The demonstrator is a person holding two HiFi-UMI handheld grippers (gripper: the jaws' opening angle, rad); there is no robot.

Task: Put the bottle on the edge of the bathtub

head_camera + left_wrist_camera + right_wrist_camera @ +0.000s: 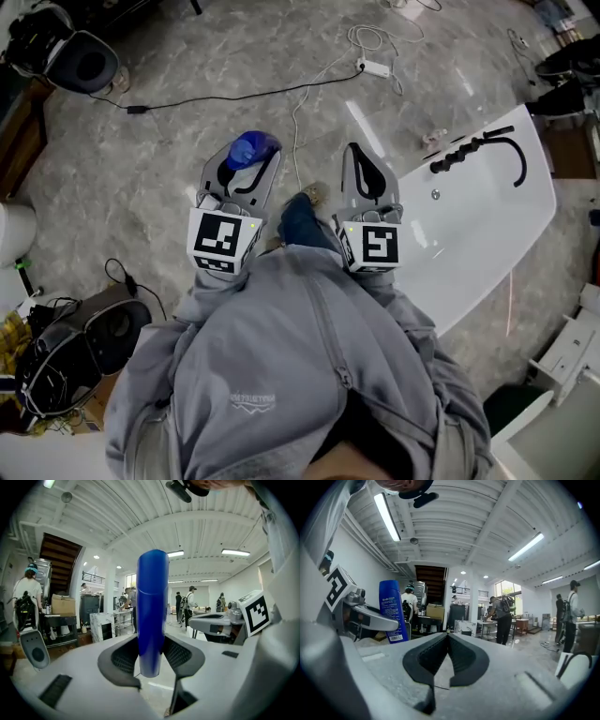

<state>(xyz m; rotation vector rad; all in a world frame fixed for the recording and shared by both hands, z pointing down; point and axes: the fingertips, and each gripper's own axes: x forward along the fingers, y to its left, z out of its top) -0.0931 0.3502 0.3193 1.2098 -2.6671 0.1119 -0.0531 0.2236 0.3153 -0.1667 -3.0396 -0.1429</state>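
Note:
The blue bottle (pixel 251 150) stands upright between the jaws of my left gripper (pixel 246 157), which is shut on it. In the left gripper view the bottle (pixel 152 611) fills the middle, and both pads press on its lower part. My right gripper (pixel 357 152) is held level beside it, shut with nothing in it; in its own view the right gripper (pixel 447 637) has its pads touching, and the bottle (pixel 393 611) shows off to the left. The white bathtub (pixel 487 220) lies on the floor to my right, apart from both grippers.
A black faucet and hose (pixel 487 145) sit at the tub's far end. Cables and a power strip (pixel 375 67) run across the marble floor ahead. Dark equipment (pixel 82 62) stands at the far left, more gear (pixel 75 352) at the near left. Several people stand far off.

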